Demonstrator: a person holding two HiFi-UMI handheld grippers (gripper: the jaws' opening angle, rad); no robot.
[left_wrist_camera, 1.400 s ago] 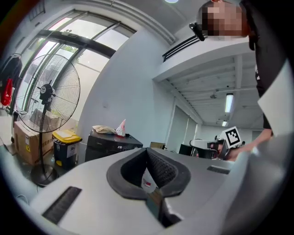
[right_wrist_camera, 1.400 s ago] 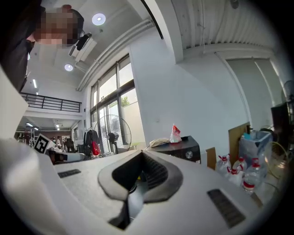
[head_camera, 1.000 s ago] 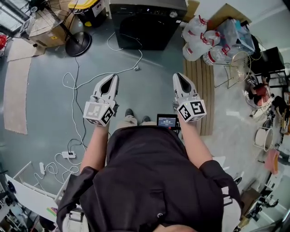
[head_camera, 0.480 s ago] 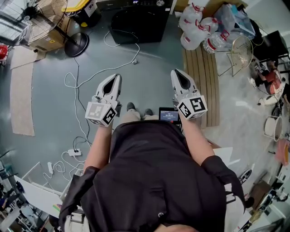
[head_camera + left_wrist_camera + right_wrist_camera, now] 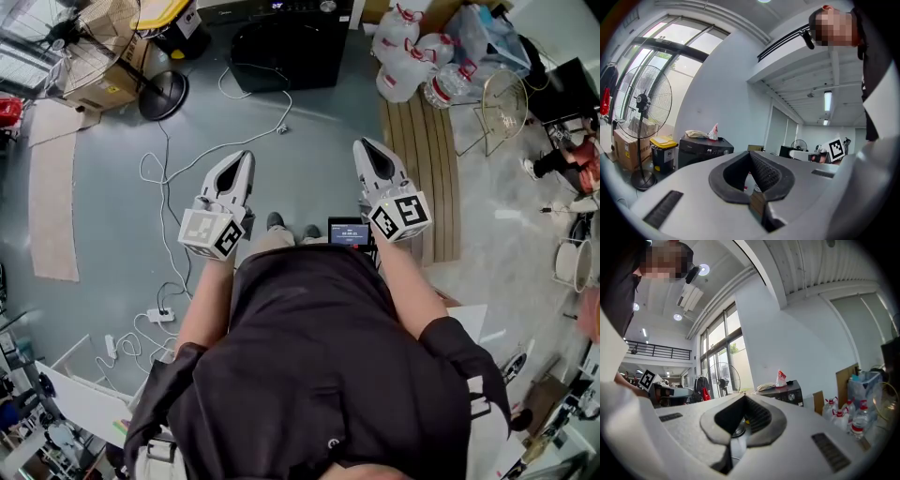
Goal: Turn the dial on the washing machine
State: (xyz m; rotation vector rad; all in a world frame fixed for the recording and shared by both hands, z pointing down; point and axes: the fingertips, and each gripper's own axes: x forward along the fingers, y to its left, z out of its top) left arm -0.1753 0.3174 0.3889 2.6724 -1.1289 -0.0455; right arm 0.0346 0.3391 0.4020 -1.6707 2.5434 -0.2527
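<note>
The black washing machine (image 5: 286, 42) stands across the grey floor at the top of the head view, with its silver dial (image 5: 327, 6) at the top edge. Both grippers are held out in front of the person's body, well short of the machine. My left gripper (image 5: 246, 155) is shut and holds nothing. My right gripper (image 5: 363, 143) is also shut and holds nothing. The left gripper view shows the machine (image 5: 704, 150) far beyond the closed jaws. In the right gripper view the machine (image 5: 785, 393) and its dial (image 5: 791, 397) lie far off, right of the jaw tips.
A white cable (image 5: 211, 141) snakes over the floor between me and the machine. A standing fan (image 5: 161, 92) and a yellow-lidded bin (image 5: 173, 17) are at the left. Water bottles (image 5: 408, 52) and a wooden pallet (image 5: 422, 159) are at the right.
The head view has shifted, so the washing machine sits nearer the top edge. Both grippers stay shut, side by side, in nearly the same place.
</note>
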